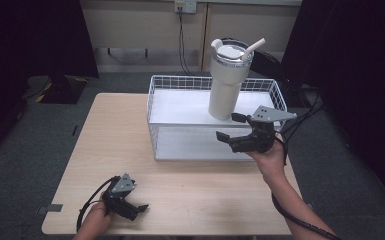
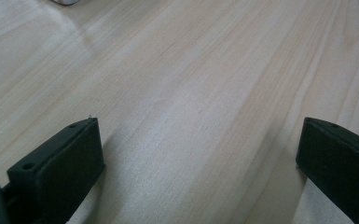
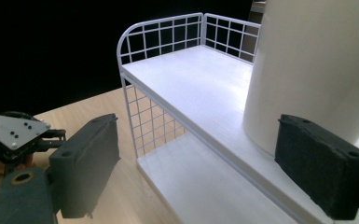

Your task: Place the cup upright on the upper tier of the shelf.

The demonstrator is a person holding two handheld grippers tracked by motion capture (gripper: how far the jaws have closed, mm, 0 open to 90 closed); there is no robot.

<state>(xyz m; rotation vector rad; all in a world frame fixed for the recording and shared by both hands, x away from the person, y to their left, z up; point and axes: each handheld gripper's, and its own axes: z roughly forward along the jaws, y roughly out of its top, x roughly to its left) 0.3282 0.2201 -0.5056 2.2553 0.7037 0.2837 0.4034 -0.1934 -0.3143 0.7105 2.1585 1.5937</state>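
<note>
In the high view, a white tumbler [image 1: 226,82] with a lid and a straw stands upright on the upper shelf of a white wire rack [image 1: 180,82], toward the rack's right end. The rack sits on the far half of a light wooden table [image 1: 115,145]. The right gripper [image 1: 228,126] hangs just at five o'clock from the tumbler's base, its jaws spread and pointing toward the cup with nothing between them. The left gripper [image 1: 141,207] lies low near the table's front edge, at about seven o'clock from the rack and well apart from it, jaws spread.

In the left gripper view, the left gripper [image 2: 196,140] has its two black jaws wide apart over bare wood.

In the right gripper view, the right gripper [image 3: 196,154] is also wide open; the tumbler [image 3: 317,65] rises at two o'clock, just behind the right-hand jaw, on the upper shelf of the rack [image 3: 168,37]. The other gripper shows at eight o'clock on the table.
</note>
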